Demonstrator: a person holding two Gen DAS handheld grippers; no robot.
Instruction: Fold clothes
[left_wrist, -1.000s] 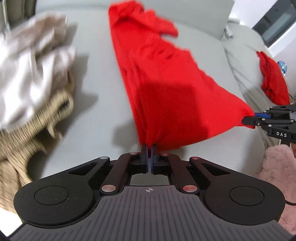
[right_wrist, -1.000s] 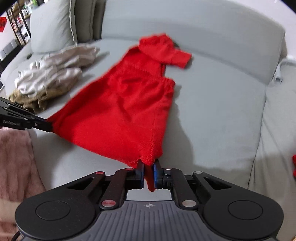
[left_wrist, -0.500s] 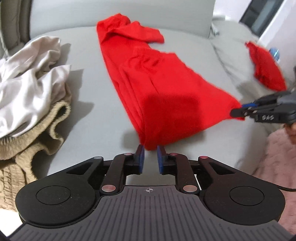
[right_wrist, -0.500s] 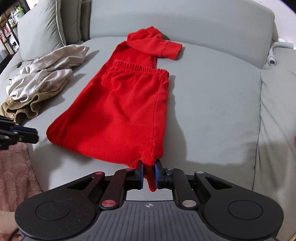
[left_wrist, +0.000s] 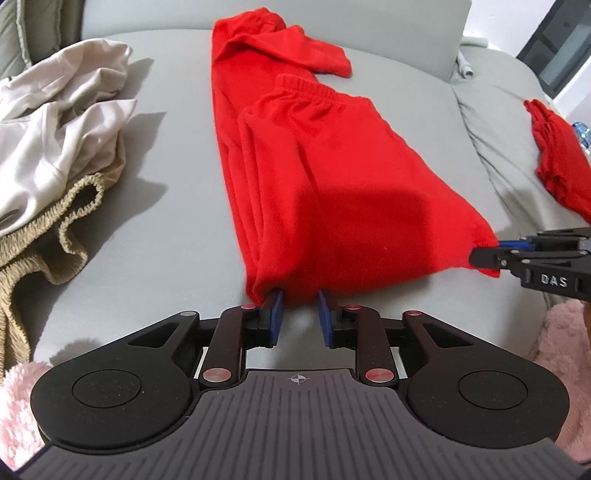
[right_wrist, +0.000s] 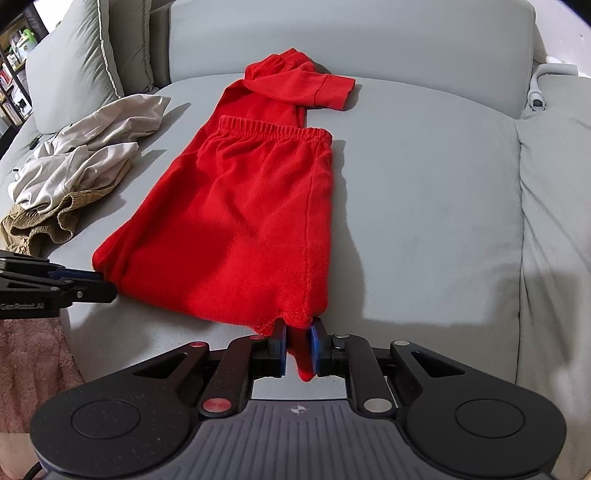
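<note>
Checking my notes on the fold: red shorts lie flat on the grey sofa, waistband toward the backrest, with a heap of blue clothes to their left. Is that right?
Not quite: the heap left of the red shorts is cream and tan, not blue, as the right wrist view shows. The rest holds: shorts flat on the grey sofa, waistband toward the backrest.
</note>
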